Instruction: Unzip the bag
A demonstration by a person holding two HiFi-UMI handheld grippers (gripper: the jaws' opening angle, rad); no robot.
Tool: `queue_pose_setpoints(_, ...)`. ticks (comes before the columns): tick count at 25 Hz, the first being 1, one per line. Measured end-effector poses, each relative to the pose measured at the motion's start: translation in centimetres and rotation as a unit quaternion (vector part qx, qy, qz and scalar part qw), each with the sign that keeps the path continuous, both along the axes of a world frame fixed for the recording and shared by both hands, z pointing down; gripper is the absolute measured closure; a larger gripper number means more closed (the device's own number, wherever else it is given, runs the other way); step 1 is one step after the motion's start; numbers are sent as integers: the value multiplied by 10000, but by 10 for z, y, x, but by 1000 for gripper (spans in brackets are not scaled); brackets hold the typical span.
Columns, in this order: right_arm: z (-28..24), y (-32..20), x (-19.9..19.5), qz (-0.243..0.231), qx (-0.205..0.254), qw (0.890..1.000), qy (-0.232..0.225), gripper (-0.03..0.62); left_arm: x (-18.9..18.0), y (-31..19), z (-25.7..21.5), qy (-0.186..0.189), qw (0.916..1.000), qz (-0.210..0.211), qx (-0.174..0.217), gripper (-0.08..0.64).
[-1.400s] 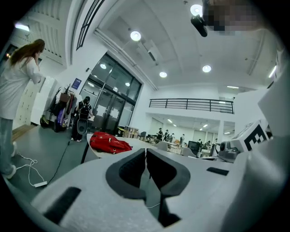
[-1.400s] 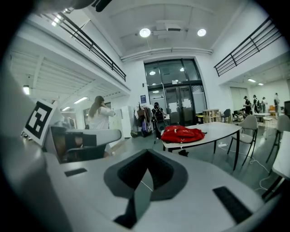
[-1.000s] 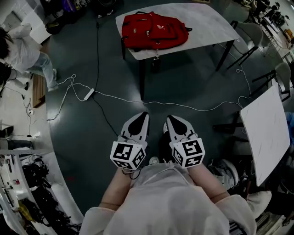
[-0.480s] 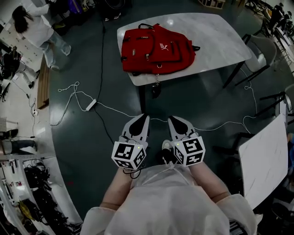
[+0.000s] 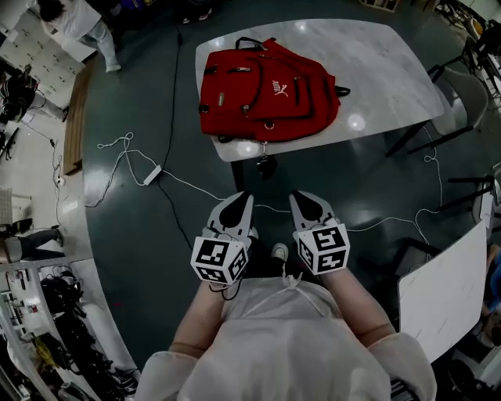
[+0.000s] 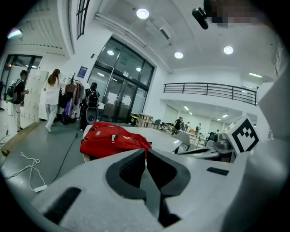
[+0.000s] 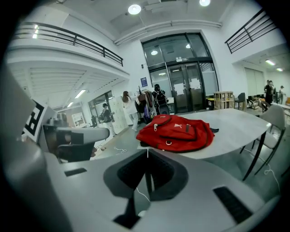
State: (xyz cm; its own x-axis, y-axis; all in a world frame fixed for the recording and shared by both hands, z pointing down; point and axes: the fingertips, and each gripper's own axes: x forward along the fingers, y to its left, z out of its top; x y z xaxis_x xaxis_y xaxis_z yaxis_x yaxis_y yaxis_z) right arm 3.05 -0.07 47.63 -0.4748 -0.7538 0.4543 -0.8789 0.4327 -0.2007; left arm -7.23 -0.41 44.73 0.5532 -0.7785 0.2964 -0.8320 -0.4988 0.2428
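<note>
A red backpack [image 5: 264,90] lies flat at the near left corner of a pale marble table [image 5: 376,59]; a zip pull hangs over the table's edge. It also shows as the red backpack [image 6: 113,138] in the left gripper view and the red backpack [image 7: 176,131] in the right gripper view. My left gripper [image 5: 244,196] and right gripper [image 5: 296,197] are held side by side close to my body, well short of the table. Both are shut with nothing between the jaws.
A white cable [image 5: 188,184] with a power strip [image 5: 153,174] trails across the dark floor in front of the table. A chair [image 5: 462,102] stands at the table's right, a white board [image 5: 446,298] at lower right. A person [image 5: 78,23] walks at the far left.
The table and backpack have come nearer and lower in the head view as I walked toward them. Both grippers stay shut in the same pose.
</note>
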Motion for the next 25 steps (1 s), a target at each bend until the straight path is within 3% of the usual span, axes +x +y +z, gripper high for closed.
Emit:
queue_pose_setpoints(9, 33, -72, -4, 193, -510, 9985, 59, 563, 0, -90, 33, -92, 9991, 211, -364, 534)
queue_pose_setpoints(15, 67, -119, -21, 248, -1051, 9941, 138, 563, -3, -155, 66, -389, 9967, 475, -536, 534)
queue_pose_setpoints(25, 144, -157, -48, 373, -2228, 9734, 393, 561, 4, -208, 152, -641, 9811, 1297, -1287, 534)
